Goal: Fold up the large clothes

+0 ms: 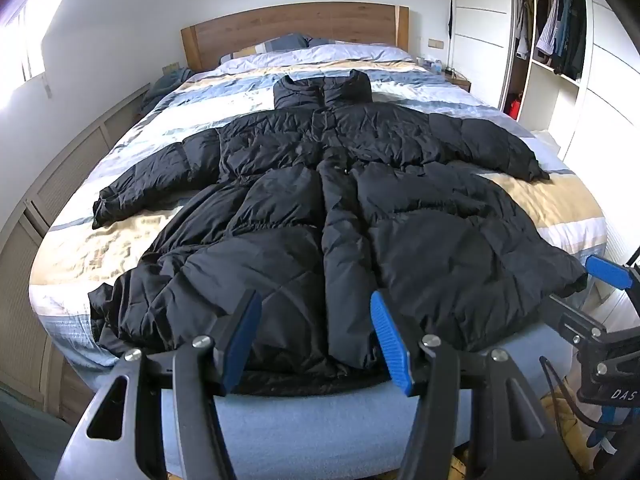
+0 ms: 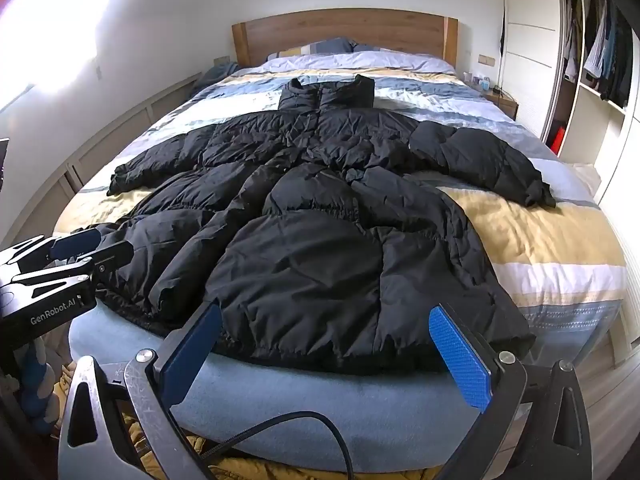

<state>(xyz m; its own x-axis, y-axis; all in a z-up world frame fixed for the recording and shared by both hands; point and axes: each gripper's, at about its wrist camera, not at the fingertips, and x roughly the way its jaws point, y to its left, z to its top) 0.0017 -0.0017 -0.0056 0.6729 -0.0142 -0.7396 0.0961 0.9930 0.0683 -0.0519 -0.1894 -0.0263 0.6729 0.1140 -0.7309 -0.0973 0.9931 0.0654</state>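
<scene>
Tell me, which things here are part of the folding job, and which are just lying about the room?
Part of the job:
- long black quilted puffer coat, spread flat on the striped bed
- left gripper, jaws open, empty
- right gripper, jaws open, empty

Just lying about:
- wooden headboard
- pillows
- clothes hanging in the open white wardrobe
- bedside table
</scene>
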